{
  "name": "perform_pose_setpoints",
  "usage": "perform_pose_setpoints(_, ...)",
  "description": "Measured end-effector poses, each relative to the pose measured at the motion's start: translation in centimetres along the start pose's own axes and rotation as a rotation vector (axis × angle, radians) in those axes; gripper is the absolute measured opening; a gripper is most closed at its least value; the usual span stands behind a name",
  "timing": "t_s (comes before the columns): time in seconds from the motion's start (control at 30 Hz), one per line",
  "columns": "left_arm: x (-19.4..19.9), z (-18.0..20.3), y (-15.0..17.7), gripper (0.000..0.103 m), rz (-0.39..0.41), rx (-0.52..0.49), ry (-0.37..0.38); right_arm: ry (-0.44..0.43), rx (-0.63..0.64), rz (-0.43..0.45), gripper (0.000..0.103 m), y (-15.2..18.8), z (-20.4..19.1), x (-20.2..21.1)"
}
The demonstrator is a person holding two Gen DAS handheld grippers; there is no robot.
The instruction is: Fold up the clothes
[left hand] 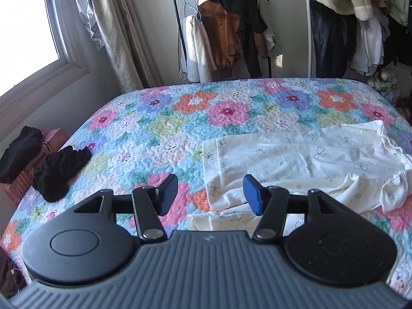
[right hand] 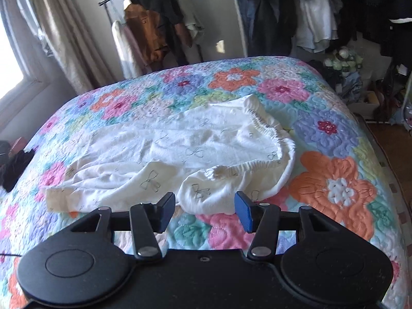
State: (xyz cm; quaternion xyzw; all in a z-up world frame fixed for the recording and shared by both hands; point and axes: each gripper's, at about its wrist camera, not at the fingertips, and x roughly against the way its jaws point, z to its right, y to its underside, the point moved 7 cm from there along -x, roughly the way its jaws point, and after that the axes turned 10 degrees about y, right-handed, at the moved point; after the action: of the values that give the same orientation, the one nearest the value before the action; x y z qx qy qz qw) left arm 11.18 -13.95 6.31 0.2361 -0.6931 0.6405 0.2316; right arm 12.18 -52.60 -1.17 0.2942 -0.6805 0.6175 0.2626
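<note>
Both claws hang released and empty: left gripper [left hand: 209, 194], right gripper [right hand: 204, 209]. White pants [right hand: 180, 149] lie just ahead; bare quilt [right hand: 334, 180] lies rightward.

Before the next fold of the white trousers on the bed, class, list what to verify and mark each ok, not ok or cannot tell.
1. Left tongs open and empty: ok.
2. Right tongs open and empty: ok.
3. White trousers lying smooth: not ok, near leg bunched.
4. Elastic waistband in view: ok.
5. Black garment apart from the trousers: ok.
6. Floral quilt free for folding: ok.
</note>
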Motion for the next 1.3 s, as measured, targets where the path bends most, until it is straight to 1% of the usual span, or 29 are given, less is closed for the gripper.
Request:
perform_pose_setpoints(0.07, 0.5, -0.6, 0.3, 0.055, -0.024, -0.025, -0.020, -0.024, 0.044, -0.009, 0.056, 0.0, -0.3, 0.7)
perform_pose_setpoints(0.2, 1.8, -1.6, 0.3, 0.055, -0.062, -0.062, -0.042, -0.034, 0.106, -0.011, 0.058, -0.4, -0.8, 2.6)
perform_pose_setpoints(0.37, 3.8, -2.0, -0.6, 0.056, -0.082, -0.156, -0.072, -0.105, 0.134, -0.041, 0.061, 0.0, -1.7, 4.0)
perform_pose_setpoints(0.43, 4.4, -2.3, -0.7, 0.058, -0.084, -0.172, -0.078, -0.138, 0.143, -0.059, 0.061, 0.5, -1.9, 4.1)
perform_pose_setpoints(0.53, 4.5, -2.4, 0.2, 0.059, -0.110, -0.180, -0.056, -0.182, 0.148, -0.095, 0.061, 1.8, -1.9, 3.8)
perform_pose_setpoints(0.6, 3.7, -2.2, 1.4, 0.060, -0.133, -0.175, -0.030, -0.202, 0.140, -0.120, 0.061, 2.6, -1.9, 2.9)
perform_pose_setpoints(0.7, 1.2, -1.1, 4.6, 0.061, -0.158, -0.125, 0.049, -0.186, 0.149, -0.141, 0.061, 3.8, -1.9, 0.8)
perform_pose_setpoints(0.8, -1.8, 0.1, 8.4, 0.062, -0.156, -0.019, 0.126, -0.187, 0.231, -0.155, 0.061, 5.4, -3.0, -1.2)
perform_pose_setpoints(0.87, -4.2, 1.1, 11.2, 0.062, -0.149, 0.055, 0.172, -0.170, 0.275, -0.167, 0.061, 6.0, -3.6, -2.1)
perform_pose_setpoints(0.93, -6.4, 2.0, 12.9, 0.062, -0.160, 0.098, 0.198, -0.148, 0.288, -0.154, 0.061, 5.5, -3.7, -2.4)
perform_pose_setpoints(1.03, -9.0, 2.9, 13.8, 0.062, -0.142, 0.137, 0.214, -0.104, 0.291, -0.149, 0.062, 4.4, -3.9, -3.9)
perform_pose_setpoints(1.1, -10.3, 3.2, 13.7, 0.062, -0.126, 0.101, 0.193, -0.063, 0.279, -0.158, 0.062, 3.8, -3.9, -5.1)
perform_pose_setpoints(1.13, -10.8, 3.3, 13.6, 0.062, -0.118, 0.078, 0.178, -0.023, 0.252, -0.182, 0.062, 3.5, -3.8, -5.9)
perform_pose_setpoints(1.17, -11.2, 3.3, 13.5, 0.064, -0.104, 0.025, 0.126, 0.011, 0.227, -0.205, 0.062, 3.2, -3.8, -6.6)
perform_pose_setpoints(1.2, -11.7, 3.1, 13.5, 0.066, -0.090, -0.053, 0.041, 0.040, 0.202, -0.227, 0.062, 2.9, -4.0, -7.2)
perform_pose_setpoints(1.23, -12.2, 2.9, 13.5, 0.068, -0.083, -0.125, -0.028, 0.054, 0.200, -0.233, 0.062, 2.6, -4.3, -7.9)
perform_pose_setpoints(1.27, -12.6, 2.6, 13.6, 0.068, -0.079, -0.152, -0.049, 0.054, 0.226, -0.220, 0.065, 2.3, -4.8, -8.5)
perform_pose_setpoints(1.3, -13.0, 2.2, 13.7, 0.068, -0.076, -0.162, -0.054, 0.065, 0.251, -0.205, 0.073, 2.1, -5.3, -8.9)
